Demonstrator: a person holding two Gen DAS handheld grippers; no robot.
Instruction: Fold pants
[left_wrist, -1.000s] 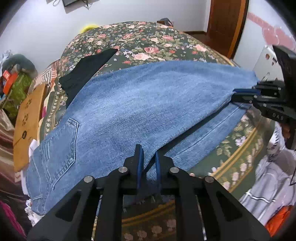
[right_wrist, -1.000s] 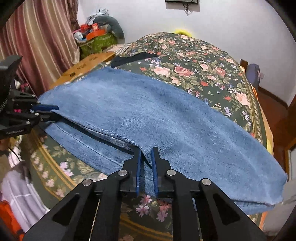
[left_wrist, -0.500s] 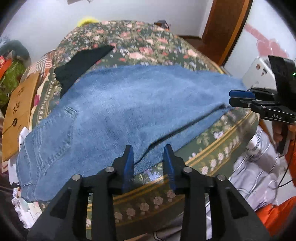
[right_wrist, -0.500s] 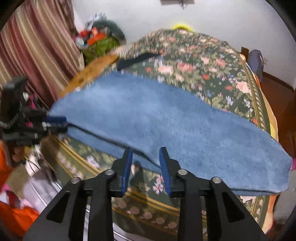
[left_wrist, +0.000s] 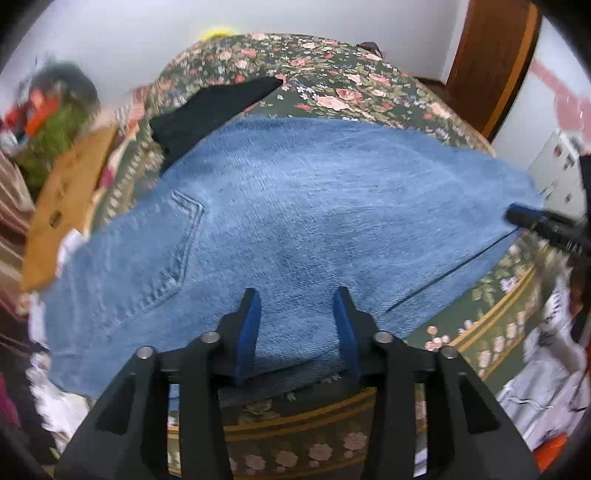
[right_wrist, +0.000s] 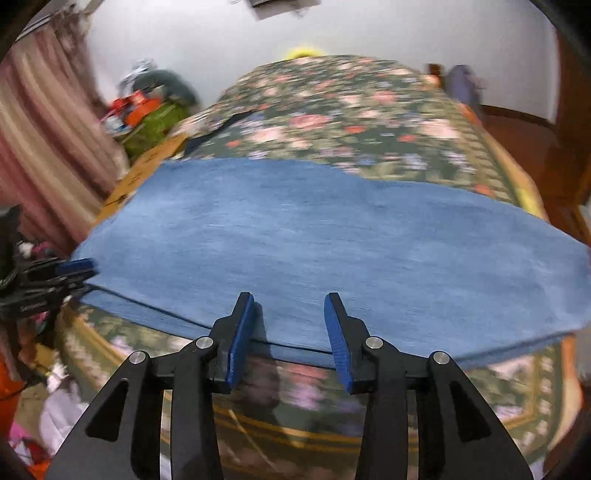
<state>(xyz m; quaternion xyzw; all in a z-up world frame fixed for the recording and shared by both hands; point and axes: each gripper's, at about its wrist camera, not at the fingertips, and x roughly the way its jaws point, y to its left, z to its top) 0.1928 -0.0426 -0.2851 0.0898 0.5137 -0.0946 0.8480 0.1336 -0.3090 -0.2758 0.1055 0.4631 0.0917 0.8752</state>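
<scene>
- On the floral bed (left_wrist: 332, 92), the jeans (left_wrist: 314, 206) are lying folded flat along the near edge.
- Left tongs (left_wrist: 297, 328) and right tongs (right_wrist: 290, 332) have just been opening, both gaping over the denim, gripping nothing.

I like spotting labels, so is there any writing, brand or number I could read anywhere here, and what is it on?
None can be read.
Right gripper: pale lettering on its side, too blurred.
Left gripper: faint marks, too blurred.
Cardboard sheet: dark printed marks, unreadable.
Jeans: no label shows.
</scene>
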